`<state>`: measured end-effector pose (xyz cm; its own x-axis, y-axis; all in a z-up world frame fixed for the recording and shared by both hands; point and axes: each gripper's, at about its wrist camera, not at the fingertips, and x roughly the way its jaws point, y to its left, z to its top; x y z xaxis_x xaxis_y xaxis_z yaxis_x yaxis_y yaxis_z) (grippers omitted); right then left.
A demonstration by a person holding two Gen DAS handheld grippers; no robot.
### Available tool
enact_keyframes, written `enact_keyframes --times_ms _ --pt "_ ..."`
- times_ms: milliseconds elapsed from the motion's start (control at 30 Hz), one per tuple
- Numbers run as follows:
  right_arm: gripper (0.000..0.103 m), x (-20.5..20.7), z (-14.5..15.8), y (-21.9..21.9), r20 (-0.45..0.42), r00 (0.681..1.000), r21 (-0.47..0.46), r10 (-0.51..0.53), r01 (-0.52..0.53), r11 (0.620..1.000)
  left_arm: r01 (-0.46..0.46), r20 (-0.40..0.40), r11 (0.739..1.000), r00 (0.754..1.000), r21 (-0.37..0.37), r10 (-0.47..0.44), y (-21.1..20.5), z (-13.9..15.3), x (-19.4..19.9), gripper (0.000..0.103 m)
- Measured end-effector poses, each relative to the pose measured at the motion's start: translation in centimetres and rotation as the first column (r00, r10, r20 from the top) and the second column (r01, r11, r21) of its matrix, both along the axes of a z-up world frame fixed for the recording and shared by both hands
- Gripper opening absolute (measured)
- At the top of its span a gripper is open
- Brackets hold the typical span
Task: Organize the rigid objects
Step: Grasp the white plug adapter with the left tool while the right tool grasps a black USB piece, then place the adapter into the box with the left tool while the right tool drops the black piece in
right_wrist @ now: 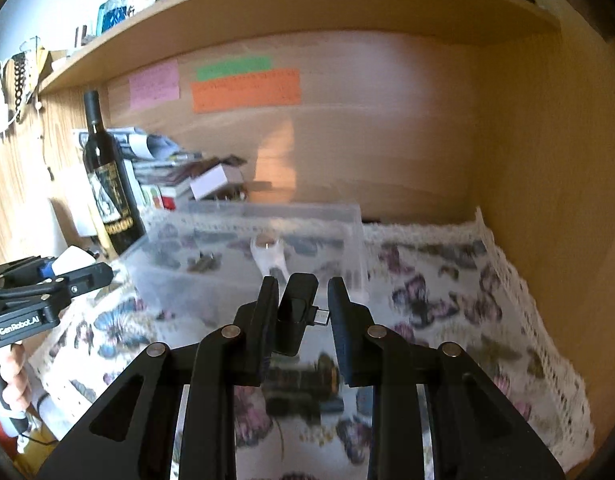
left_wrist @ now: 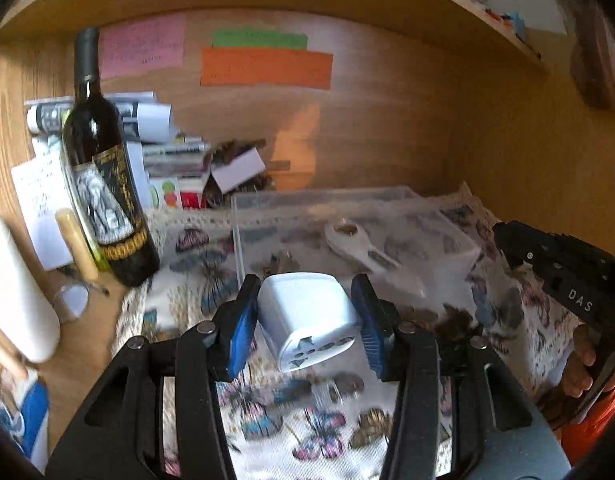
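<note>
My left gripper [left_wrist: 305, 308] is shut on a white travel adapter [left_wrist: 307, 320] and holds it above the butterfly cloth, just in front of a clear plastic bin [left_wrist: 459, 248]. A white bottle opener [left_wrist: 357, 244] and some small dark pieces lie in the bin. My right gripper [right_wrist: 303, 312] is shut on a small black USB adapter [right_wrist: 297, 312], its metal plug against the right finger, near the bin's [right_wrist: 355, 240] front wall. The opener also shows in the right wrist view [right_wrist: 269, 258].
A dark wine bottle [left_wrist: 103, 176] stands left of the bin, with stacked magazines and boxes [left_wrist: 163, 152] behind it. A white cylinder [left_wrist: 15, 292] lies at the far left. A wooden shelf [right_wrist: 307, 12] hangs overhead. Loose items [right_wrist: 303, 380] lie on the cloth under the right gripper.
</note>
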<state>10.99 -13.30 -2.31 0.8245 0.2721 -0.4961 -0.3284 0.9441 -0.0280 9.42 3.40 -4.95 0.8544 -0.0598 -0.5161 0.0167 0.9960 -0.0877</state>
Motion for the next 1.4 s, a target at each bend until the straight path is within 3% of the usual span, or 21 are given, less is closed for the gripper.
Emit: enact_keyframes --times_ms 333,800,933,1233,1300,1400 --pt "0.023 4.3 0.9 2.1 -0.005 1.000 -0.026 0.029 -0.029 0.999 0.001 -0.021 1.000 1.000 -0.004 -0.001 0.8 1.7 5.2 0.046" --pt "0.023 10.0 -3.6 2.7 -0.183 0.983 -0.087 0.012 -0.029 0.996 0.082 -0.195 0.996 0.978 0.031 -0.075 -1.4 -3.2 11.8 0.046" --pt "0.023 10.5 -4.4 2.8 -0.210 0.978 -0.102 0.006 -0.028 0.994 0.078 -0.221 0.996 0.973 0.040 -0.068 -1.5 -4.1 12.5 0.046" --pt "0.024 10.7 -4.7 2.8 -0.233 0.973 -0.104 0.009 -0.034 0.994 0.079 -0.201 0.994 0.977 0.073 -0.063 -2.1 -3.7 11.9 0.047" --pt "0.027 10.6 -4.6 2.7 -0.235 0.972 -0.097 0.014 -0.038 0.995 0.079 -0.191 0.994 0.979 0.075 -0.064 -2.1 -3.3 11.4 0.050" --pt "0.042 9.9 -4.0 2.7 -0.208 0.978 -0.096 0.013 -0.034 0.995 0.072 -0.163 0.994 0.985 0.087 -0.057 -2.2 -2.6 10.6 0.058"
